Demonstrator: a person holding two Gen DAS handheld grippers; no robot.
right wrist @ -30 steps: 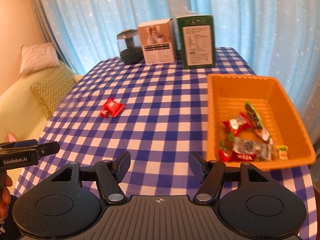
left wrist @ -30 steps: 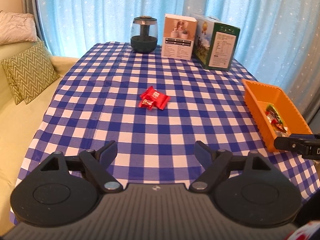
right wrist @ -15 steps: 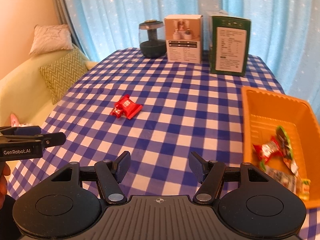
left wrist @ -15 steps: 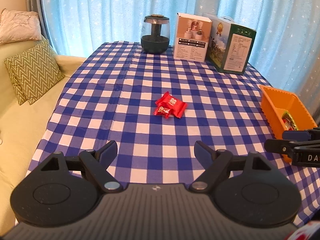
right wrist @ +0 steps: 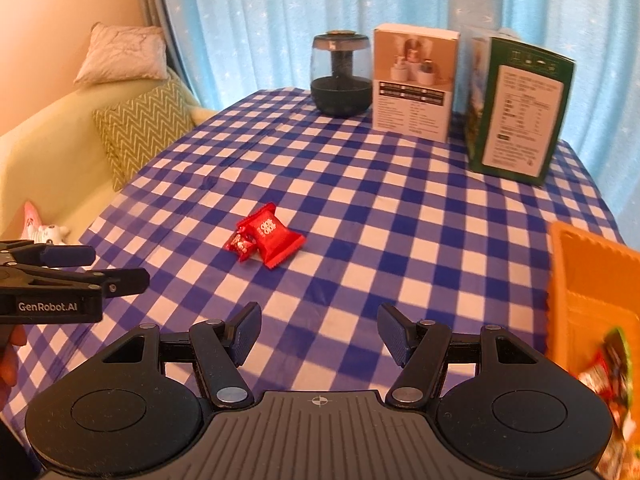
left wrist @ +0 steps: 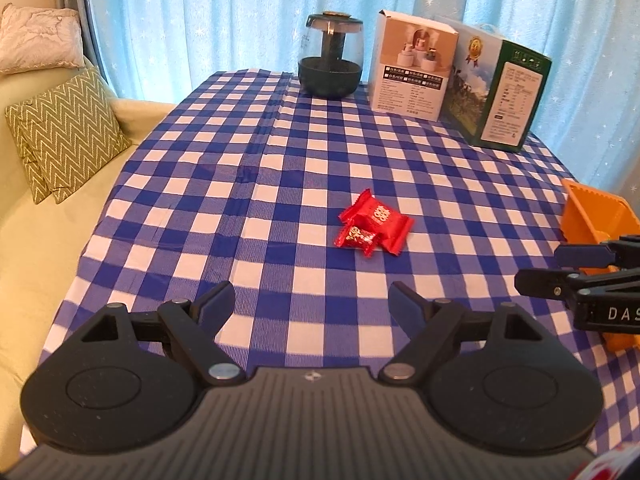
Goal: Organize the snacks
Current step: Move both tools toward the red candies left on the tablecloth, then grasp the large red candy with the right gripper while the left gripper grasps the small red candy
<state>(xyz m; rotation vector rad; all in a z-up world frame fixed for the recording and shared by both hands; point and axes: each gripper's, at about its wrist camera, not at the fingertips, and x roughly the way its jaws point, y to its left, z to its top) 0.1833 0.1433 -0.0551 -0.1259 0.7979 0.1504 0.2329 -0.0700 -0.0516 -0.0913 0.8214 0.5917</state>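
Two red snack packets, a larger one (left wrist: pixel 379 220) with a small one (left wrist: pixel 357 237) against its near side, lie mid-table on the blue checked cloth; they also show in the right wrist view, larger (right wrist: pixel 273 236) and small (right wrist: pixel 241 243). My left gripper (left wrist: pixel 311 304) is open and empty, short of the packets. My right gripper (right wrist: pixel 319 331) is open and empty, to the right of the packets. The orange bin (right wrist: pixel 592 304) holds several wrapped snacks (right wrist: pixel 610 364) at the right edge; its corner shows in the left wrist view (left wrist: pixel 592 216).
A dark glass jar (left wrist: pixel 330 60), a white box (left wrist: pixel 412 66) and a green box (left wrist: pixel 504 96) stand at the table's far edge. A sofa with a zigzag cushion (left wrist: pixel 64 136) lies left of the table. Curtains hang behind.
Both grippers swung left, bringing the red packets nearer the middle of both views. The orange bin slid toward the right edge. Both grippers stayed open.
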